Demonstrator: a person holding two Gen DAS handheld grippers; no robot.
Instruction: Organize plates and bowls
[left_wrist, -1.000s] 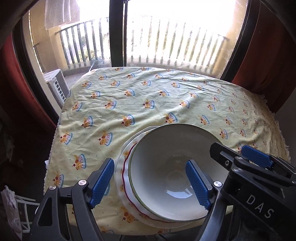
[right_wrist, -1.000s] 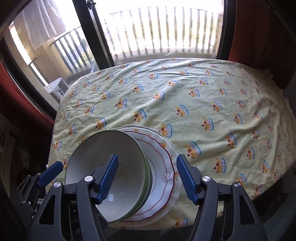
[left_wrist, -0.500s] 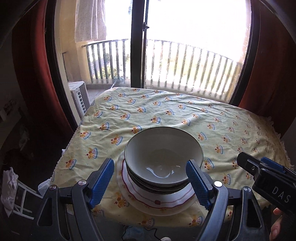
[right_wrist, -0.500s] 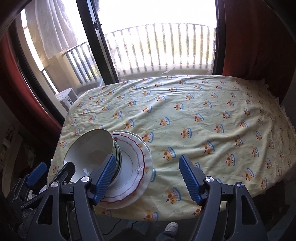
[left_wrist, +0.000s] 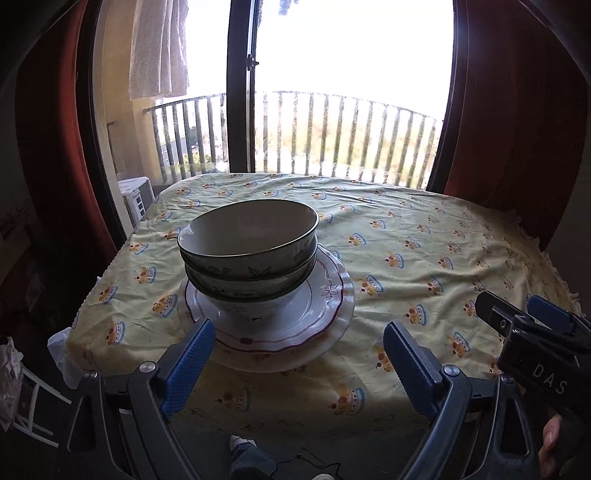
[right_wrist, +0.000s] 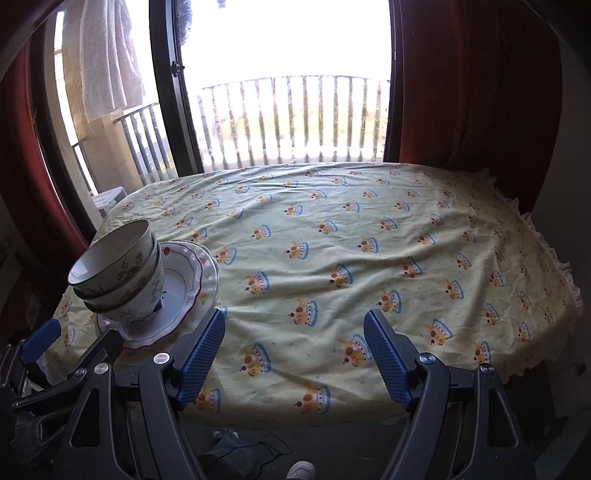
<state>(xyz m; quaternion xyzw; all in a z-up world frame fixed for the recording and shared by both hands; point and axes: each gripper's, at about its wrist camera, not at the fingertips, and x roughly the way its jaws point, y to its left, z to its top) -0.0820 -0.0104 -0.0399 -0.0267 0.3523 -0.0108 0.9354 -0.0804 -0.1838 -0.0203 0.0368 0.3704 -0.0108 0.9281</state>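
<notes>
A stack of white bowls with dark rims (left_wrist: 248, 254) stands on red-rimmed scalloped plates (left_wrist: 325, 306) near the table's front left corner. The same stack of bowls (right_wrist: 118, 273) and plates (right_wrist: 184, 288) shows at the left of the right wrist view. My left gripper (left_wrist: 299, 365) is open and empty, low and just in front of the plates. My right gripper (right_wrist: 295, 354) is open and empty, to the right of the stack at the table's front edge. The right gripper's body (left_wrist: 535, 343) shows at the right of the left wrist view.
The table wears a yellow cloth with crown prints (right_wrist: 369, 236). Behind it are a balcony door frame (left_wrist: 240, 92), railing and red curtains (right_wrist: 480, 92). A white plastic stool (left_wrist: 136, 195) stands beyond the far left corner. A shoe (right_wrist: 301, 470) shows on the floor below.
Both grippers have pulled back and down from over the stack to the table's front edge. The bowls and plates stay stacked in place.
</notes>
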